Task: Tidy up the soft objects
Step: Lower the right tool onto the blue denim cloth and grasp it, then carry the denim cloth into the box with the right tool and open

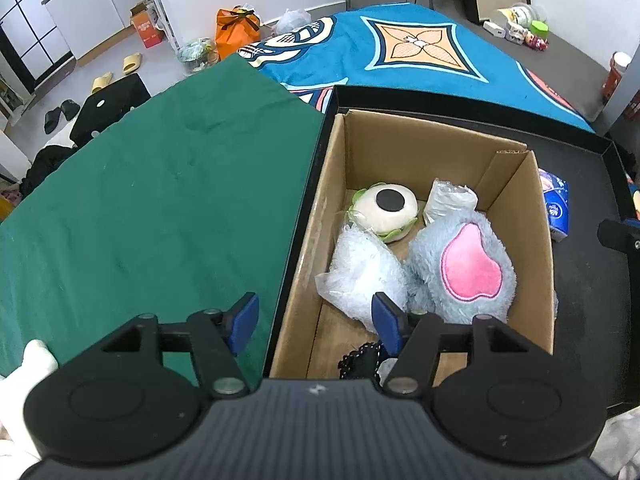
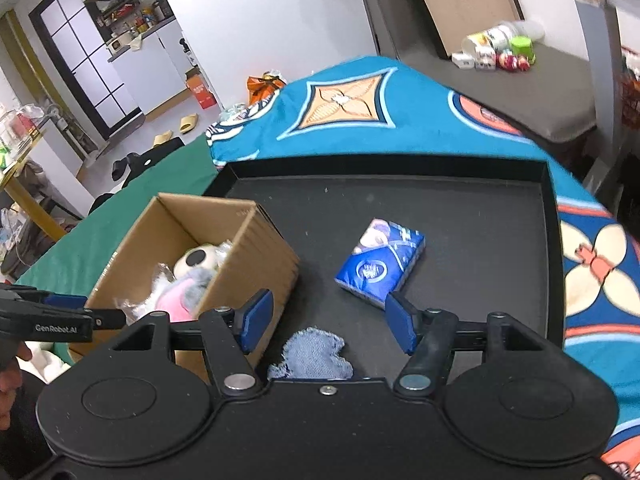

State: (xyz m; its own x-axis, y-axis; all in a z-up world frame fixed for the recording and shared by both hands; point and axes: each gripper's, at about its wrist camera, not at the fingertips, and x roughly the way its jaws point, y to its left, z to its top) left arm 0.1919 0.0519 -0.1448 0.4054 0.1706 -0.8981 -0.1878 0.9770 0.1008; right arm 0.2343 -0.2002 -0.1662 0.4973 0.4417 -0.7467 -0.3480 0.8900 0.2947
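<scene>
A cardboard box (image 2: 192,264) is seen at the left of a black tray (image 2: 480,208), already holding a burger plush (image 1: 386,208), a blue plush with a pink patch (image 1: 464,268) and two items in clear wrap (image 1: 360,272). Still outside the box, a blue tissue pack (image 2: 380,264) lies at the centre of the right wrist frame and a denim scrap (image 2: 312,354) at its lower centre, both on the tray floor. The right gripper (image 2: 330,324) is held above the tray with its tongs spread and nothing between them; the denim scrap sits just below the gap. The left gripper (image 1: 316,322) is likewise spread and empty, poised over the box's near left wall at the lower centre of its frame. The next pickup is judged to be the scrap or the pack (which one cannot be told). Flat cloth is best pinched at a raised edge, the tongs lowered squarely to the tray before being pressed together.
</scene>
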